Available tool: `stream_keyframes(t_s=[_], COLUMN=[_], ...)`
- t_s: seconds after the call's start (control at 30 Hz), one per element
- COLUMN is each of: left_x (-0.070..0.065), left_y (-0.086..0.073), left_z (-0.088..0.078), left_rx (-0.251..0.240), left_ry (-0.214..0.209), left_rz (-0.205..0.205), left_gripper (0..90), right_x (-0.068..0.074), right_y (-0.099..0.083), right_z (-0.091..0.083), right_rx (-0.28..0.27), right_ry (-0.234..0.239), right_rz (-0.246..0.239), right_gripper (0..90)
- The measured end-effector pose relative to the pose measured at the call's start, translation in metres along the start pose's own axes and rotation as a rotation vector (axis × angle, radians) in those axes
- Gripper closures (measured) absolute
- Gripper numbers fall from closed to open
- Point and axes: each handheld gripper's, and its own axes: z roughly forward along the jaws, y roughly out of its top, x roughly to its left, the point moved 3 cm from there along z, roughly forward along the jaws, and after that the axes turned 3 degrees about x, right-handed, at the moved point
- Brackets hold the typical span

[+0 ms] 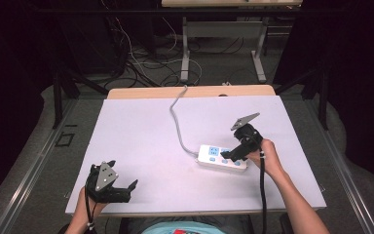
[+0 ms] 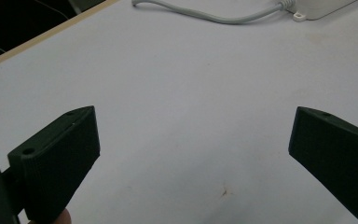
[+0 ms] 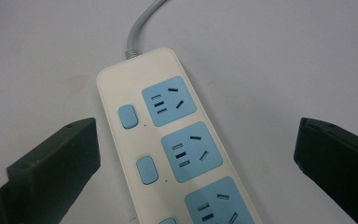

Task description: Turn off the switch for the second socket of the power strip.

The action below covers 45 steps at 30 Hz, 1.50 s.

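My right gripper hangs over the power strip (white, blue sockets) right of the table's centre, jaws spread wide either side, gripping nothing. Its grey cord trails toward the far edge. My left gripper rests near the front edge, wide open, empty.

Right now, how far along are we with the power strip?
Early. Done: the right gripper is above the power strip, jaws open on either side of it. In hand: nothing is gripped, and the jaws touch neither the strip nor its blue buttons. All sockets in view are empty. Left: closing on the strip or pressing a button. The left gripper is open over bare table.
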Motion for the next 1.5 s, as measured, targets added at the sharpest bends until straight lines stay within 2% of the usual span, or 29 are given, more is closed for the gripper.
stream_keyframes(t_s=[0.03,0.17,0.2,0.23,0.27,0.3,0.37,0.4,0.47,0.53,0.57,0.67,0.77,0.83,0.9,0.97,1.03,1.07,1.1,1.13,1.3,1.5], left_x=[0.000,0.000,0.000,0.000,0.000,0.000,-0.001,-0.001,-0.001,-0.001,-0.001,-0.001,-0.001,-0.001,-0.001,-0.001,-0.001,-0.001,-0.001,-0.001,-0.001,-0.002], left_y=[0.000,0.000,0.000,0.000,0.000,0.000,0.000,0.000,0.000,0.000,0.000,0.000,0.000,0.000,0.000,0.000,0.000,0.000,0.000,0.000,0.000,0.000], left_z=[0.000,0.000,0.000,0.000,0.000,0.000,0.000,0.000,0.000,0.000,0.000,0.000,0.000,0.000,-0.001,-0.001,-0.001,-0.001,-0.001,-0.001,-0.001,-0.001], left_rx=[-0.001,0.001,0.001,0.001,-0.001,-0.002,-0.006,-0.003,-0.004,-0.005,-0.006,-0.006,-0.007,-0.008,-0.007,-0.008,-0.008,-0.009,-0.008,-0.008,-0.009,-0.008], left_ry=[0.001,0.000,0.000,0.000,0.001,-0.002,-0.005,-0.006,-0.005,-0.005,-0.005,-0.005,-0.007,-0.007,-0.007,-0.005,-0.006,-0.006,-0.006,-0.006,-0.007,-0.009], left_rz=[0.000,0.001,0.001,0.002,0.000,-0.004,-0.012,-0.011,-0.013,-0.015,-0.015,-0.015,-0.015,-0.016,-0.016,-0.012,-0.012,-0.012,-0.012,-0.011,-0.012,-0.012], left_gripper=[1.7,1.7,1.7,1.7,1.7,1.7,1.7,1.7,1.7,1.7,1.7,1.7,1.7,1.7,1.7,1.7,1.7,1.7,1.7,1.7,1.7,1.7], right_x=[-0.001,-0.001,-0.001,-0.001,-0.001,-0.001,0.000,0.001,0.001,0.002,0.002,0.004,0.005,0.007,0.008,0.009,0.011,0.011,0.012,0.013,0.019,0.021], right_y=[0.000,0.000,-0.001,-0.001,0.000,0.000,0.000,0.000,0.000,0.000,-0.001,-0.001,-0.002,-0.002,-0.002,-0.003,-0.004,-0.004,-0.004,-0.005,-0.006,-0.008], right_z=[-0.001,0.002,0.001,0.001,0.003,0.000,0.000,0.001,0.003,0.004,0.002,0.003,0.003,0.003,0.004,0.003,0.005,0.005,0.007,0.006,0.011,0.015], right_rx=[0.017,-0.004,0.009,0.005,-0.024,0.005,-0.004,-0.010,-0.009,-0.007,0.010,0.006,0.026,0.032,0.017,0.030,0.029,0.048,0.035,0.060,0.076,0.114], right_ry=[0.008,-0.004,0.006,0.005,0.010,0.017,0.026,0.015,0.032,0.031,0.036,0.023,0.024,0.043,0.033,0.023,0.014,0.027,0.020,0.020,0.025,0.044], right_rz=[-0.002,0.009,0.005,0.009,0.010,0.004,0.005,0.009,-0.003,0.006,-0.010,0.002,-0.007,-0.021,-0.034,-0.040,-0.041,-0.053,-0.053,-0.059,-0.097,-0.109], right_gripper=[0.0,0.1,0.8,2.6,4.6,6.4,14.3,16.5,21.5,28.5,33.3,48.0,61.7,72.3,82.3,89.7,90.0,90.0,90.0,90.0,90.0,90.0])
